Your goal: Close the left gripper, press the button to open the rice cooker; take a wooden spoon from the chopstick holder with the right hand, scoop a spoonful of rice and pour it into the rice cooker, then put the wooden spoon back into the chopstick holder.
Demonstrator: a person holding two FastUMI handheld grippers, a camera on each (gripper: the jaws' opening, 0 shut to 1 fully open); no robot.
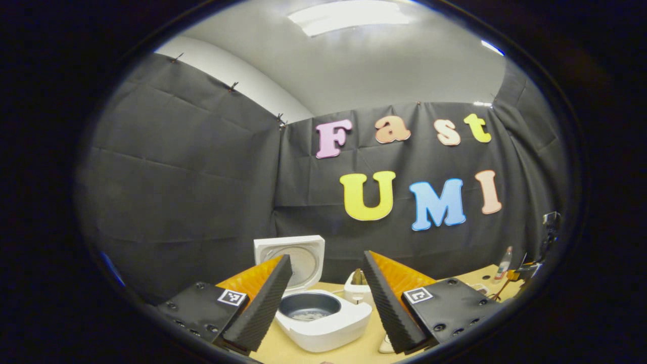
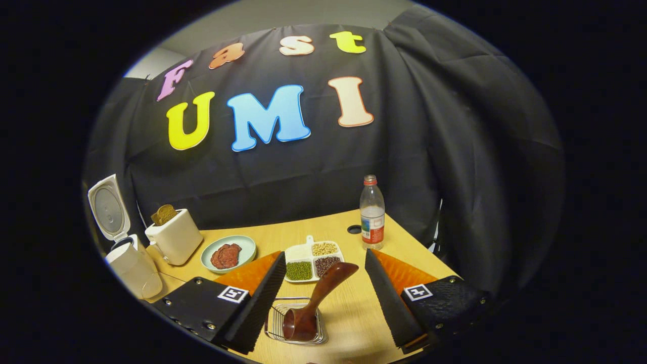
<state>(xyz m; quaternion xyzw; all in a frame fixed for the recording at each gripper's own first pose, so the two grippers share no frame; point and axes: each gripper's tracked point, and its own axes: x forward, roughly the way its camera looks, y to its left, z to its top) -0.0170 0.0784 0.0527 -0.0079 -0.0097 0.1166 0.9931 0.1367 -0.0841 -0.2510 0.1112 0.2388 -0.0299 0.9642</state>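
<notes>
Left gripper view: white rice cooker [image 1: 323, 313] lid up; dark wooden spoon [image 2: 316, 301] back in wire holder [image 2: 295, 328] (both grippers [image 1: 326, 303] [image 2: 323, 298] gape, empty) — apparently finished.

rice cooker [image 1: 323, 316] front: its lower left hidden behind the near finger, low in the left gripper view.
pot contents: pale patch at the bottom, too dim to tell.
toaster [image 1: 356, 289]: mostly hidden between the fingers, centre bottom.
chopstick holder [image 2: 295, 323]: left edge covered by a finger, bottom centre of the right gripper view.
small items [image 1: 510, 273]: far right, too small to tell.
</notes>
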